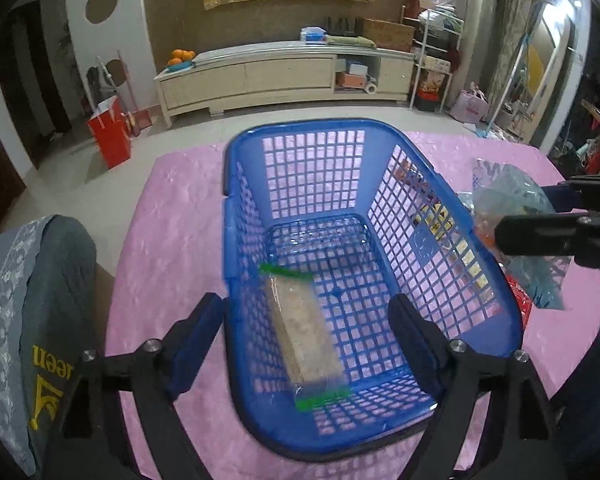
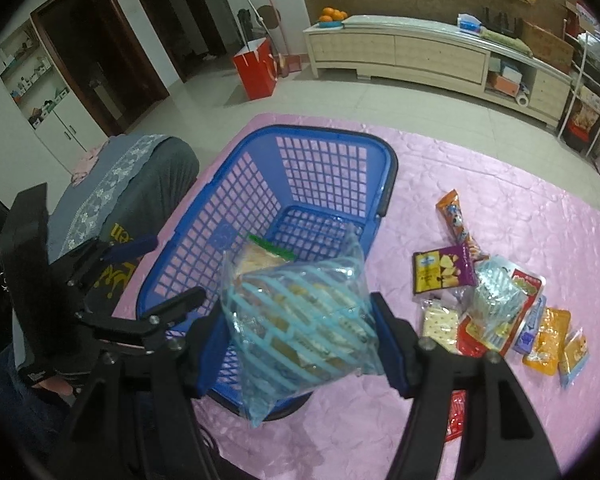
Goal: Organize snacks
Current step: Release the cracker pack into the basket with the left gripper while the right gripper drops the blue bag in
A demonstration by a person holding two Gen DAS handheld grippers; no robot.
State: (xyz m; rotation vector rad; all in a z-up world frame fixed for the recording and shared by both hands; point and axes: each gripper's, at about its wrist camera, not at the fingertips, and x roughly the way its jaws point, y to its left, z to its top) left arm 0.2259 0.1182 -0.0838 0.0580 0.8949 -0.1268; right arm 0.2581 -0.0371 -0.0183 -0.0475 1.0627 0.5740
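Observation:
A blue plastic basket (image 1: 236, 240) (image 2: 384, 176) stands on the pink tablecloth. On its floor lies a clear cracker packet with green ends (image 1: 304, 332) (image 2: 260, 256). My left gripper (image 1: 306, 340) (image 2: 160, 272) hovers over it, open, its pads well clear of the packet on both sides. My right gripper (image 2: 302, 344) (image 1: 540, 216) is shut on a clear bag with light blue stripes (image 2: 300, 308) (image 1: 512, 196), held above the basket's near right rim. Other snacks lie in a pile (image 2: 500, 312) right of the basket, with a purple packet (image 2: 444, 268) and an orange tube (image 2: 454, 212).
A chair with a grey lace-trimmed cover (image 1: 32, 320) (image 2: 132, 184) stands against the table's left side. The pink cloth (image 1: 172, 240) ends at the far table edge just behind the basket. Beyond are the floor, a red bag (image 1: 110, 132) and a long cabinet (image 1: 260, 76).

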